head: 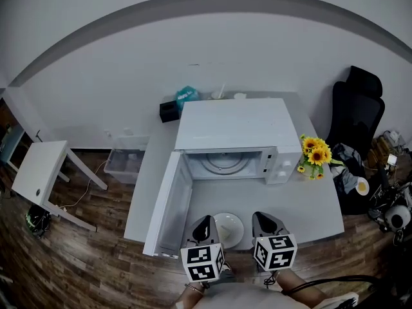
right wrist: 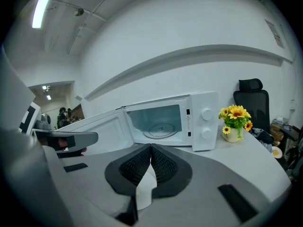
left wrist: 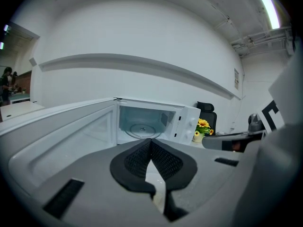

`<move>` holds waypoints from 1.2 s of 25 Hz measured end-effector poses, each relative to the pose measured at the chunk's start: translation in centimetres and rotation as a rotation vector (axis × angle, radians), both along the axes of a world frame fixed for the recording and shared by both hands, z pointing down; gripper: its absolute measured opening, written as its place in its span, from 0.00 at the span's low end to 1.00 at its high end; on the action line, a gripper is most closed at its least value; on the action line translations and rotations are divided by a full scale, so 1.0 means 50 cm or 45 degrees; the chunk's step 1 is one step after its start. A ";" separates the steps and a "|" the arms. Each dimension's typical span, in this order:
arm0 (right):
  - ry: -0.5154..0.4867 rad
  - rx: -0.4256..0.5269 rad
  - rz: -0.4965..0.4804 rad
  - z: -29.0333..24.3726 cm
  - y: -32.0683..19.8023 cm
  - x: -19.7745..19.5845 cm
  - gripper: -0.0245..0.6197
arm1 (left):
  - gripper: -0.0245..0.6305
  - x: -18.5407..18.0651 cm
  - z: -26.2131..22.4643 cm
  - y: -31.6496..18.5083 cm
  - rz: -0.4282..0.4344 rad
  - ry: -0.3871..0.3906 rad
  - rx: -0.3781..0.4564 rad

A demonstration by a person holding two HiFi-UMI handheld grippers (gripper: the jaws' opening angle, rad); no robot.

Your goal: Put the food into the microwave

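Microwave (head: 239, 131) at frame centre, door swung open. Plate (head: 229, 229) with food on table (head: 302, 206), lower centre, between left gripper (head: 205, 222) and right gripper (head: 264, 217). Both jaw pairs closed, tips meeting.

Wall (head: 116, 50): plain white; we see it spanning ten to two o'clock.
Floor (head: 90, 256): dark wood planks, seven to nine o'clock.
Table (head: 315, 214): pale grey, at centre, set against the wall.
Side table (head: 37, 170): white, at nine o'clock.
Chair (head: 358, 108): black office chair, two o'clock, beside the table.
Light (left wrist: 265, 3): we find one long ceiling tube, lit.
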State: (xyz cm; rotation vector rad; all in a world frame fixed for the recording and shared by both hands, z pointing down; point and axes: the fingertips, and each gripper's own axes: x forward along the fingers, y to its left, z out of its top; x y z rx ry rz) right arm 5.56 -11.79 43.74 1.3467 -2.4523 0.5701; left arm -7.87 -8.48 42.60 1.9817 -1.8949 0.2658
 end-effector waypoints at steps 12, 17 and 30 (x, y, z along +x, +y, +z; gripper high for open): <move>0.013 0.030 -0.027 -0.017 -0.096 -0.059 0.06 | 0.04 -0.040 0.002 -0.092 0.011 0.016 0.007; 0.011 0.011 -0.032 -0.012 -0.116 -0.073 0.06 | 0.04 -0.056 0.008 -0.115 -0.006 0.028 -0.008; 0.020 -0.042 -0.124 0.018 -0.150 -0.079 0.06 | 0.04 -0.032 0.064 -0.124 -0.065 0.069 -0.126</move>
